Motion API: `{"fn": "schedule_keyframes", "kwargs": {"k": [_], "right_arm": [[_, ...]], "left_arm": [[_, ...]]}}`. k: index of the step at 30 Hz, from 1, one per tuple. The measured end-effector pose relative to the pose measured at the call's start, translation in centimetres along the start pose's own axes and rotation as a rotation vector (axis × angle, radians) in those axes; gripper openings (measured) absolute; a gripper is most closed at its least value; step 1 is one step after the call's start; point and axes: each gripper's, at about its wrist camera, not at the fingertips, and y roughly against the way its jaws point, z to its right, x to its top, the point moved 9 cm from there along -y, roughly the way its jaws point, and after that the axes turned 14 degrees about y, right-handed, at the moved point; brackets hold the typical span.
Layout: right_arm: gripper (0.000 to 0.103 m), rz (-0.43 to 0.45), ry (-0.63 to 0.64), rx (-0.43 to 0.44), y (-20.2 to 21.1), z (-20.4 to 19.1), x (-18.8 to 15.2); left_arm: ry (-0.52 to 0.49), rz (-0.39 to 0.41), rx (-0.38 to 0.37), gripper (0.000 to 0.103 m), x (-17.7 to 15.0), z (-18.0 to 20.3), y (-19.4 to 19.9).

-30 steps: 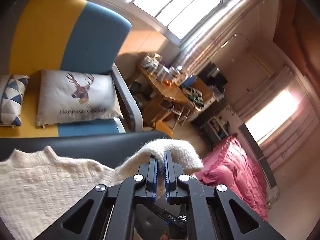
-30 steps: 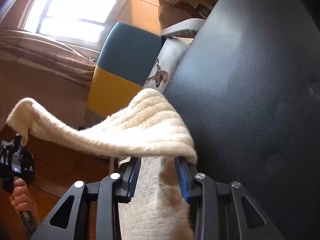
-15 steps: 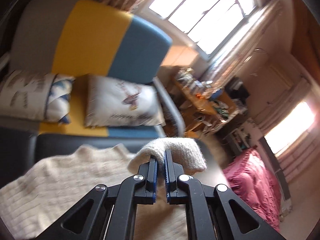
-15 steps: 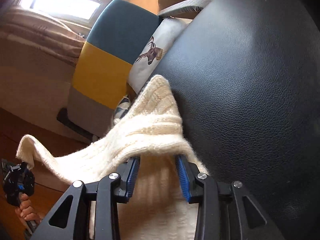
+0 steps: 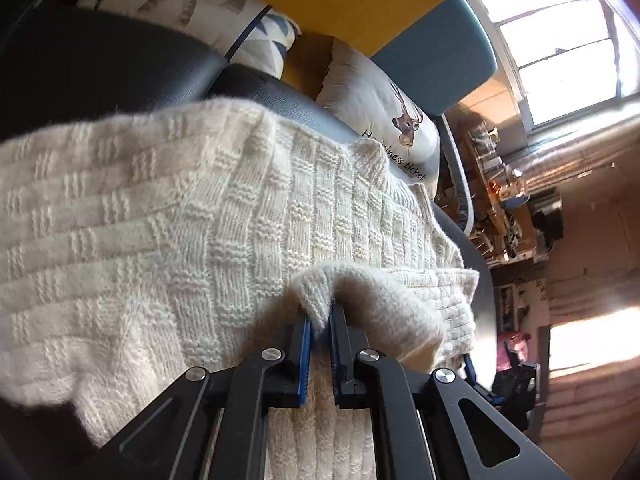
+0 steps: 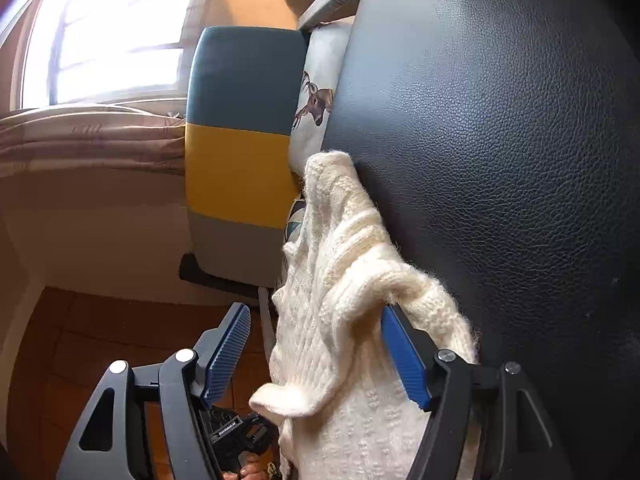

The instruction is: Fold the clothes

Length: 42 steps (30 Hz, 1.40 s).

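Since a second ago your right gripper (image 6: pixel 316 344) has spread wide, releasing the sweater (image 5: pixel 240 216) onto the black surface (image 6: pixel 500 140); left gripper (image 5: pixel 319 326) remains pinched on its edge. One fold laid; more remain.

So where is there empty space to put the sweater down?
The black leather surface is bare to the right of the cream sweater, up to the deer pillow. In the left wrist view the sweater covers most of it, so there it is crowded.
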Motion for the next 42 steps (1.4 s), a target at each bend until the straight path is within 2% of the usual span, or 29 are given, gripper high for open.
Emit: {"fn": "schedule_keyframes", "kwargs": {"k": [3, 4, 8, 13, 17, 20, 24, 26, 27, 28, 29, 31, 33, 35, 37, 39, 40, 42], "right_arm": [[0.071, 0.024, -0.030, 0.010, -1.2, -0.4, 0.7], [0.071, 0.021, -0.018, -0.004, -1.7, -0.5, 0.7], [0.067, 0.000, 0.053, -0.054, -2.6, -0.6, 0.4], [0.065, -0.030, 0.152, -0.095, -3.0, -1.0, -0.2], [0.065, -0.054, 0.232, -0.127, -3.4, -1.2, -0.7], [0.065, -0.072, 0.292, -0.152, -3.6, -1.4, -1.0], [0.066, -0.085, 0.350, -0.175, -3.8, -1.6, -1.3], [0.066, -0.073, 0.336, -0.170, -3.9, -1.6, -1.3], [0.066, -0.063, 0.309, -0.158, -3.8, -1.5, -1.1], [0.066, -0.051, 0.272, -0.141, -3.6, -1.3, -0.8], [0.066, -0.039, 0.233, -0.123, -3.5, -1.1, -0.4], [0.059, -0.013, 0.151, -0.103, -3.0, -0.5, 0.2], [0.037, 0.021, 0.103, -0.125, -2.6, 0.5, 0.5], [0.025, 0.043, 0.072, -0.153, -2.3, 1.3, 0.5], [0.023, 0.061, 0.084, -0.182, -2.3, 1.1, 0.6], [0.020, 0.083, 0.134, -0.202, -2.0, 0.0, 1.0], [0.019, 0.101, 0.181, -0.200, -1.8, -1.1, 1.3], [0.019, 0.119, 0.313, -0.246, -1.3, -2.9, 1.3]], "left_arm": [[0.107, -0.013, -0.086, 0.027, 0.4, -0.9, 1.0], [0.125, -0.009, -0.092, 0.033, 0.5, -1.4, 1.4], [0.149, -0.050, -0.102, 0.043, -0.4, -2.5, 1.8], [0.227, -0.110, -0.188, 0.064, -1.8, -2.3, 1.6], [0.347, -0.107, -0.276, 0.067, -2.7, -3.2, 2.7], [0.429, -0.075, -0.347, 0.070, -3.1, -4.2, 3.9], [0.424, -0.027, -0.313, 0.072, -3.3, -3.6, 3.4], [0.428, 0.009, -0.296, 0.071, -3.2, -3.2, 3.3], [0.436, 0.038, -0.289, 0.061, -3.1, -3.1, 3.3], [0.444, 0.053, -0.275, 0.040, -3.0, -3.1, 3.2], [0.452, 0.060, -0.256, 0.033, -3.0, -3.1, 2.9], [0.443, 0.089, -0.219, 0.022, -2.8, -2.3, 2.0], [0.402, 0.130, -0.190, 0.017, -2.3, -1.3, 1.7], [0.307, 0.179, -0.137, 0.015, -1.7, 0.4, 2.1], [0.190, 0.230, -0.103, 0.013, -1.0, 2.7, 3.2], [0.057, 0.284, -0.124, 0.012, -0.2, 6.3, 5.2], [-0.010, 0.311, -0.135, 0.012, 0.2, 8.1, 6.3], [-0.110, 0.341, -0.107, 0.012, 0.8, 9.4, 7.3]]}}
